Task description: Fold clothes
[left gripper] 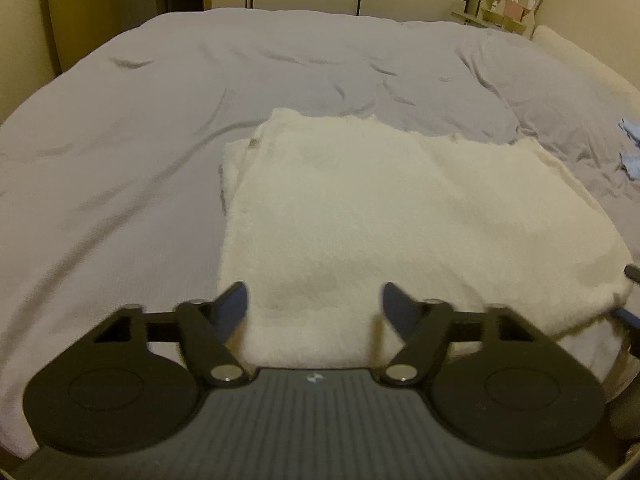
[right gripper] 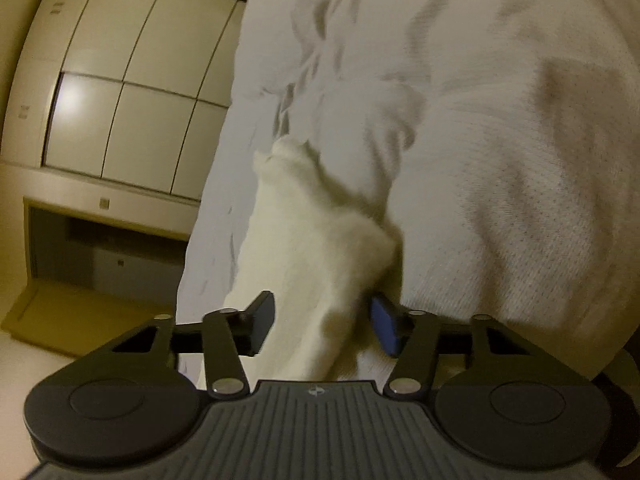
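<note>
Cream terry cloth, a folded towel (left gripper: 392, 208), lies on the grey bedspread (left gripper: 120, 140), its near edge reaching between the spread fingers of the left gripper (left gripper: 314, 304), which stands wide and grips nothing. On the right wrist view, the right gripper (right gripper: 322, 326) also stands wide, a raised fold of towel (right gripper: 304, 248) passing between its fingers.

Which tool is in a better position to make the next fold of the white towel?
Probably the right tool: the white towel already sits between its open fingers. The left tool hovers open over it.
</note>
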Action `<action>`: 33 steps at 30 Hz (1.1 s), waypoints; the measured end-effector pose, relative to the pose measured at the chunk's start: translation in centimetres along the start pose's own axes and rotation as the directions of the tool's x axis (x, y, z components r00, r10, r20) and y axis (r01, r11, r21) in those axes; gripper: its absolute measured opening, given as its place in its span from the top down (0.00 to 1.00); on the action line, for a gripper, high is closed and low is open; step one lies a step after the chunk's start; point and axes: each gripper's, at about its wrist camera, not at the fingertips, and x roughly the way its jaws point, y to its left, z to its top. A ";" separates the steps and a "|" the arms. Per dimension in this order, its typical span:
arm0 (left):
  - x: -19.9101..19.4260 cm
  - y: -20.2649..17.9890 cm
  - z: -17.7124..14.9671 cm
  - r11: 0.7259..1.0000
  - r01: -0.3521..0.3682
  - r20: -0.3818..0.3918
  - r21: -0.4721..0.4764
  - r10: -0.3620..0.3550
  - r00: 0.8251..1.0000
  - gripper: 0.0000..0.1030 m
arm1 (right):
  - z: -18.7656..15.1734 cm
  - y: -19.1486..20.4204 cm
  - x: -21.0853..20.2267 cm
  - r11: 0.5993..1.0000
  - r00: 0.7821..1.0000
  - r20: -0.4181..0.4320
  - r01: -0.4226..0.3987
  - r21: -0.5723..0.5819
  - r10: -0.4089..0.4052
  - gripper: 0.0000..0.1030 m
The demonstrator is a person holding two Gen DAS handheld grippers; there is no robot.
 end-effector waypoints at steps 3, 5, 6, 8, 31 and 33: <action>0.3 0.8 0.2 0.999 0.022 0.011 -0.039 -0.022 1.000 0.46 | -0.1 -0.7 0.9 0.999 1.000 0.016 0.000 0.033 -0.001 0.55; 0.7 1.2 0.1 0.998 0.042 0.020 -0.053 -0.041 0.999 0.46 | -0.3 -1.4 1.5 0.997 0.999 0.033 -0.014 0.070 0.012 0.55; 1.0 1.3 0.0 0.997 0.050 0.017 -0.059 -0.049 0.999 0.46 | -0.3 -1.7 1.8 0.996 0.999 0.042 -0.017 0.093 0.013 0.58; 1.9 1.5 -0.3 0.997 0.056 0.008 -0.060 -0.056 0.998 0.48 | -0.5 -1.7 2.1 0.993 0.998 0.059 -0.021 0.113 0.015 0.60; 1.5 8.9 1.2 0.889 0.344 0.061 -0.301 -0.342 0.938 0.74 | -26.4 19.5 10.2 -0.227 0.991 0.111 0.091 -0.970 -0.075 0.89; 1.7 9.4 0.9 0.869 0.368 0.062 -0.332 -0.369 0.927 0.74 | -28.6 18.2 11.2 -0.285 0.990 0.041 0.001 -0.959 -0.136 0.82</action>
